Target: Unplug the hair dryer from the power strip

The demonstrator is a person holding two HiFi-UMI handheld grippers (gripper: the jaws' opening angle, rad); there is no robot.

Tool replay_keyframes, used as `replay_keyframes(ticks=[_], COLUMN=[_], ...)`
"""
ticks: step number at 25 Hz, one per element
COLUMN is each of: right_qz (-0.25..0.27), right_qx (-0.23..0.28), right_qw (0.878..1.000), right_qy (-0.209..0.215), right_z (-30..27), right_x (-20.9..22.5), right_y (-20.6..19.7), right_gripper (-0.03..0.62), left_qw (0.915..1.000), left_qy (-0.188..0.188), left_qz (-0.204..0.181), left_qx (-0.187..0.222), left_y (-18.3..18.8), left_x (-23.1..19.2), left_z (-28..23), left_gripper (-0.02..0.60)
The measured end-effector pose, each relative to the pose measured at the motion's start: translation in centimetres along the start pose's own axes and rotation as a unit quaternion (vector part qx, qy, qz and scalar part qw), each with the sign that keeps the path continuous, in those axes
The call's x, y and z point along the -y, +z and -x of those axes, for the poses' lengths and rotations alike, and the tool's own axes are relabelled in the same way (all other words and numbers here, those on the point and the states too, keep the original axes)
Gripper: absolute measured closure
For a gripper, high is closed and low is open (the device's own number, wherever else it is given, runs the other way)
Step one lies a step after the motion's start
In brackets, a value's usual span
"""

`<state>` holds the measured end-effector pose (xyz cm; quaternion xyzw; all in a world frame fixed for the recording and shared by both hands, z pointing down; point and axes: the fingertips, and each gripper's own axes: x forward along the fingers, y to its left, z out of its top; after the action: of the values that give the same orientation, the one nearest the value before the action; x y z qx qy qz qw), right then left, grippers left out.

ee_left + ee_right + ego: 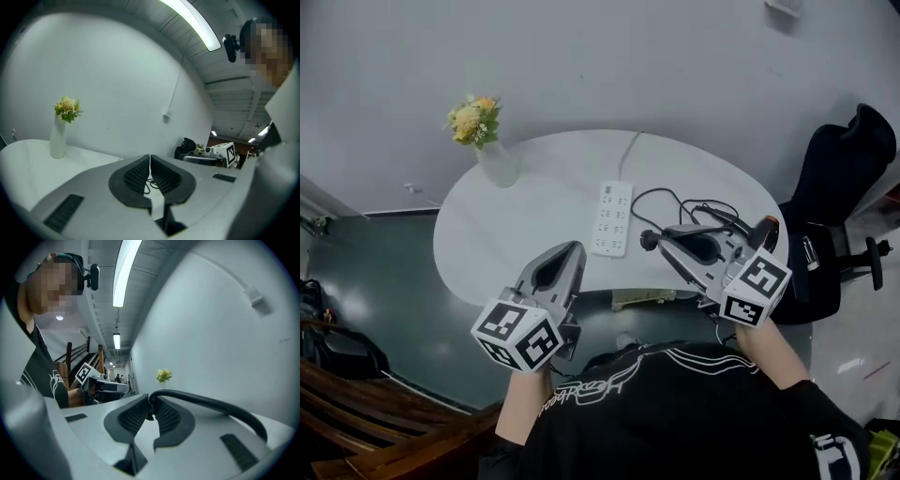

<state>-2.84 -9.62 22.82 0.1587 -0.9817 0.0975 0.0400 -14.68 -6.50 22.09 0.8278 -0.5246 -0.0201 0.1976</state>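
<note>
Oval white table (534, 234), black chair (848, 178) off its right edge. Right gripper (659, 242) up over right half of tabletop, clamped tight on black plug (649, 240). Cord (680, 197) looping out of the jaws toward right edge. Grip at plug end, not mid-cord, probably for a clean pull without strain on the cord. Left gripper (573, 251) up near front edge, pads pressed together, nothing between them. Free now, maybe kept near for steadying the strip. Dryer (767, 225) at right edge, mostly hidden behind right gripper. Power strip (613, 217) flat mid-table, no black plug seen in its sockets, white lead (630, 148) running to back edge. Vase (499, 165) at back-left edge, clear of the work. Unplugging looks done.
</note>
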Motion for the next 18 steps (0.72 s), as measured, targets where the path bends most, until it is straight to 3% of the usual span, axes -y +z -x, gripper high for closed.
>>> replay_keyframes(ticks=[6,18], right_qz=[0.002,0.0], right_qx=[0.008,0.045], right_qw=[1.0,0.999], right_qy=[0.003,-0.015], right_z=[1.9,7.3], right_x=[-3.7,-12.9], right_y=[0.5,1.6], right_gripper=[0.568,0.568], left_qw=[0.9991,0.9976], left_qy=[-0.002,-0.029], left_qz=[-0.039,-0.062], left_qx=[-0.016,-0.014], left_y=[-0.6,-1.6], left_x=[2.6,9.9], left_z=[2.7,10.5], left_gripper=[0.572,0.572])
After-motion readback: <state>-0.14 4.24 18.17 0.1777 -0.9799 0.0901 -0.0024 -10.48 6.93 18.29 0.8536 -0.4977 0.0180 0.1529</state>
